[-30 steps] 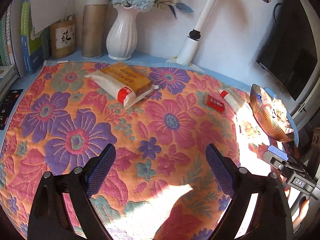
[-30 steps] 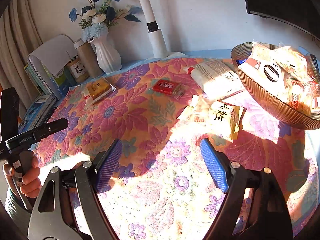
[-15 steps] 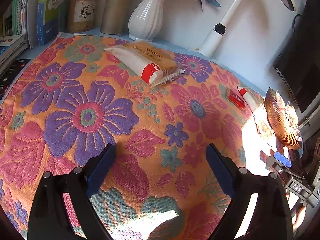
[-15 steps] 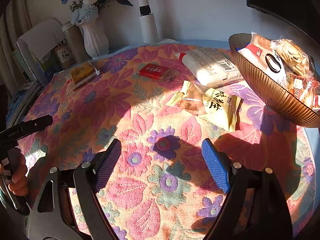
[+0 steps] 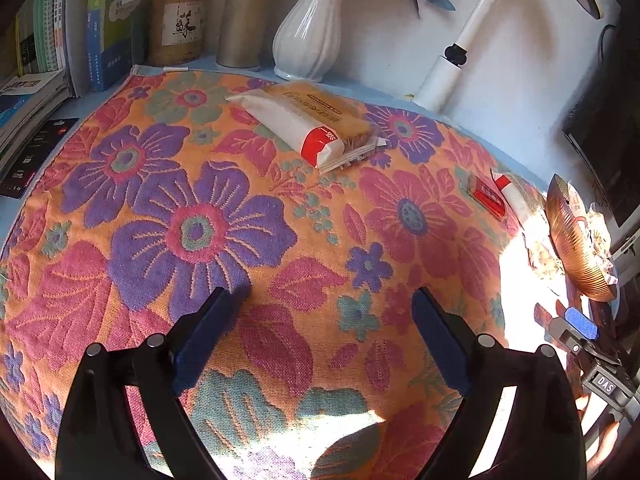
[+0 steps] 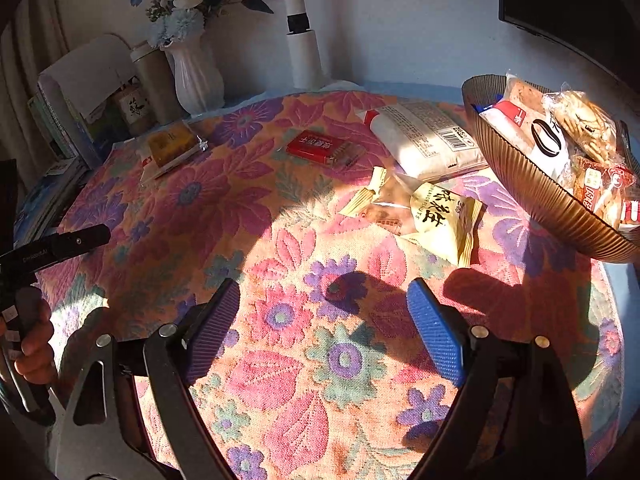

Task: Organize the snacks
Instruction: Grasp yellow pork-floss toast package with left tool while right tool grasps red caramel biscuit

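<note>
A brown ribbed bowl (image 6: 532,196) with several snack packs stands at the right; it also shows at the far right as the bowl (image 5: 576,248). On the flowered cloth lie a white-and-orange cake pack (image 5: 308,128), a small red pack (image 6: 320,148), a large white pack (image 6: 424,140) and a yellow triangular pack (image 6: 444,220). My left gripper (image 5: 320,320) is open over bare cloth, well short of the cake pack. My right gripper (image 6: 322,316) has its jaws opening, nothing between them, the yellow pack just ahead to the right.
A white vase (image 5: 308,40), a tan cylinder (image 5: 248,16), a jar (image 5: 180,28) and books (image 5: 48,48) line the back left. A white lamp post (image 6: 300,36) stands at the back, a dark monitor (image 6: 568,4) at the right.
The left view has tilted and come closer to the cake pack. The right gripper's jaws have spread a little and its view has moved nearer the yellow pack and bowl.
</note>
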